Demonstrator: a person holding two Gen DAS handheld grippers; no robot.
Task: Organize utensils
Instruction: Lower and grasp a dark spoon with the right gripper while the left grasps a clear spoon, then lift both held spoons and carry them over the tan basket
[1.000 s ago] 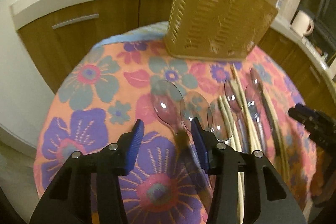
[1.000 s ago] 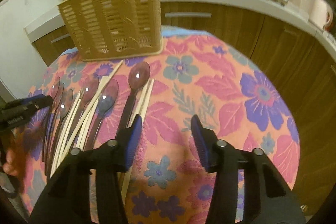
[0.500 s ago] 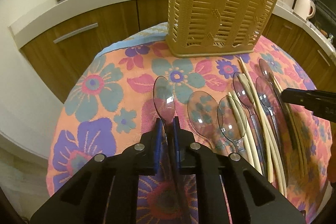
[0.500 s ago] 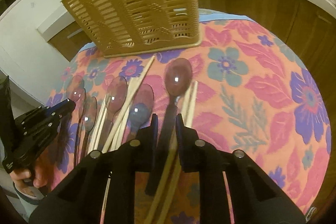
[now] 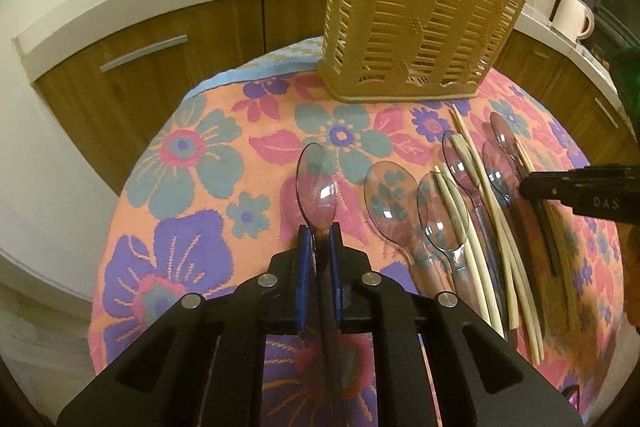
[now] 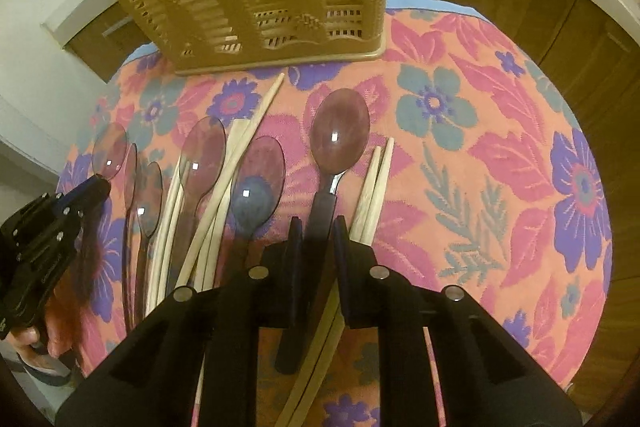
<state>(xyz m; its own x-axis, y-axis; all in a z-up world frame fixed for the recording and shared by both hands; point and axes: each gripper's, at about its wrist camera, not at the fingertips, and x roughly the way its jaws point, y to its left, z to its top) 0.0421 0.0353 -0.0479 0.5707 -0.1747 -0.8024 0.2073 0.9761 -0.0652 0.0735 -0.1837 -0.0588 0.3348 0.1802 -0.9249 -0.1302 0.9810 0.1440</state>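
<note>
Wooden cabinets [image 5: 132,75] and a white worktop ring a small round counter [image 5: 180,163] covered in a floral cloth, orange with purple, pink and teal flowers. At its far edge stands a tan slotted basket [image 5: 416,27], upright on the cloth.

Left tongs [image 5: 319,239] are pressed together on the neck of a clear spoon [image 5: 316,183], its bowl pointing toward the basket, at the left end of the row of utensils. Beside it to the right lie more clear spoons [image 5: 390,195] and pale chopsticks [image 5: 492,227], mingled and roughly parallel.

Right tongs [image 6: 316,231] pinch the dark handle of a brown spoon [image 6: 340,131], whose bowl also points toward the basket. A pair of chopsticks [image 6: 376,183] lies just beside it on the right, passing under the right finger. A bluish spoon [image 6: 258,183] lies just to its left, with further spoons and chopsticks beyond.
</note>
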